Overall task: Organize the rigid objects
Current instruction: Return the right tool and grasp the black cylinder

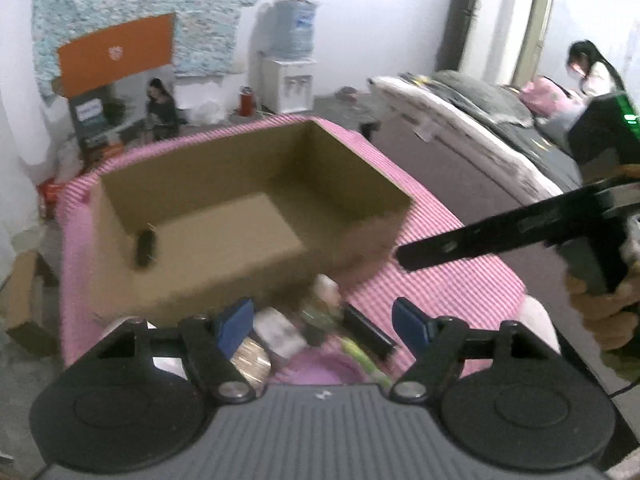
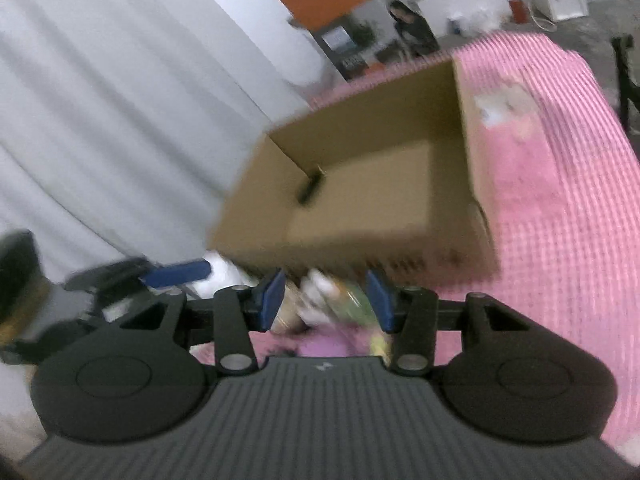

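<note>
An open cardboard box (image 1: 360, 184) stands on a table with a pink striped cloth (image 1: 460, 292). A small dark object (image 1: 145, 247) lies inside it by the left wall and also shows in the right wrist view (image 2: 310, 190). Several small items are piled in front of the box: a white bottle (image 1: 326, 286), a black bar (image 1: 370, 330), a white packet (image 1: 280, 330) and a tape roll (image 1: 250, 360). My left gripper (image 1: 324, 322) hangs open above the pile, holding nothing. My right gripper (image 2: 326, 300) is open over the same blurred pile (image 2: 320, 296), with nothing gripped.
A person's hand (image 1: 600, 312) holds the right gripper at the right edge of the left wrist view. White curtains (image 2: 100, 120) hang left of the table. A bed (image 1: 480, 120), a water dispenser (image 1: 290, 80) and two people stand farther back. A small carton (image 1: 24, 304) sits on the floor.
</note>
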The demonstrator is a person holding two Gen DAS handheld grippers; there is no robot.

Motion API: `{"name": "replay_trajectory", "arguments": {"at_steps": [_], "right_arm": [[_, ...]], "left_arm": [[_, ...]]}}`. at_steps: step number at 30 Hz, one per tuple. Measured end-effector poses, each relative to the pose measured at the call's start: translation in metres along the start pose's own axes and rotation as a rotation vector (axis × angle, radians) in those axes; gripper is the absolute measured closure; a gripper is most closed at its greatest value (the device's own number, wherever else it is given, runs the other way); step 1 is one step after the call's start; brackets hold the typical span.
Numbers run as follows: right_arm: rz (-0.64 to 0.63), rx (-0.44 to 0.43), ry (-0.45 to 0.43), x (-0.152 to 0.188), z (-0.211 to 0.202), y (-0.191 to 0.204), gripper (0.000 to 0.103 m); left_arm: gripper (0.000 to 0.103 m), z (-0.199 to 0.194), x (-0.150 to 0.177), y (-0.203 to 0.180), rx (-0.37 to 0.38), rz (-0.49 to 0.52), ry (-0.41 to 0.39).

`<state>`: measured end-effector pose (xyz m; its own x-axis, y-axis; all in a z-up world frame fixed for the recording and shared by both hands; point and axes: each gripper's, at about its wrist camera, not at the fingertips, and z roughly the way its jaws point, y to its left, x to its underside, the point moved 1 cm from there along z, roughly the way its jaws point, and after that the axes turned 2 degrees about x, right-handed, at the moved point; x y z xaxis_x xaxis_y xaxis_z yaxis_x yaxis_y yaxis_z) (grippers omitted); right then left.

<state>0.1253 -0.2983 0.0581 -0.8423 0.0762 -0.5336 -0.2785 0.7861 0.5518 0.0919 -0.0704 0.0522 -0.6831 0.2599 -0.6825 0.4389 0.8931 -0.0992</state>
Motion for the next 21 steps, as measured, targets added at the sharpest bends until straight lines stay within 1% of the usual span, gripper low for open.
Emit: {"name": "replay_trajectory", "arguments": {"at_steps": [3, 5, 7, 9, 10, 11, 12, 14, 16, 19, 21], "right_arm": [[-0.018, 0.059, 0.062, 0.025, 0.021, -0.010, 0.058], [-0.036, 0.082, 0.098, 0.035, 0.036, -0.014, 0.061], [-0.058, 0.095, 0.125, 0.037, 0.053, -0.016, 0.064], [-0.090, 0.113, 0.143, 0.036, 0.065, -0.017, 0.066], [-0.104, 0.124, 0.150, 0.035, 0.073, -0.017, 0.067], [-0.113, 0.129, 0.156, 0.033, 0.080, -0.018, 0.068], [-0.119, 0.133, 0.163, 0.032, 0.087, -0.020, 0.074], [-0.124, 0.136, 0.178, 0.028, 0.097, -0.021, 0.078], [-0.127, 0.138, 0.190, 0.027, 0.105, -0.023, 0.086], [-0.098, 0.127, 0.194, 0.028, 0.108, -0.029, 0.086], [-0.077, 0.128, 0.187, 0.031, 0.102, -0.032, 0.086]], "left_arm": [[0.026, 0.019, 0.021, -0.023, 0.018, 0.011, 0.014], [0.027, 0.035, 0.032, -0.035, 0.022, 0.032, 0.037], [0.031, 0.049, 0.039, -0.047, 0.006, 0.062, 0.046], [0.038, 0.062, 0.043, -0.054, -0.016, 0.093, 0.050], [0.039, 0.068, 0.044, -0.055, -0.022, 0.099, 0.053], [0.043, 0.072, 0.044, -0.054, -0.020, 0.095, 0.060], [0.048, 0.077, 0.044, -0.052, -0.009, 0.083, 0.071], [0.051, 0.084, 0.042, -0.048, 0.014, 0.060, 0.088], [0.051, 0.089, 0.041, -0.047, 0.024, 0.056, 0.093], [0.051, 0.093, 0.041, -0.048, 0.039, 0.062, 0.098], [0.051, 0.097, 0.040, -0.050, 0.052, 0.066, 0.105]]}}
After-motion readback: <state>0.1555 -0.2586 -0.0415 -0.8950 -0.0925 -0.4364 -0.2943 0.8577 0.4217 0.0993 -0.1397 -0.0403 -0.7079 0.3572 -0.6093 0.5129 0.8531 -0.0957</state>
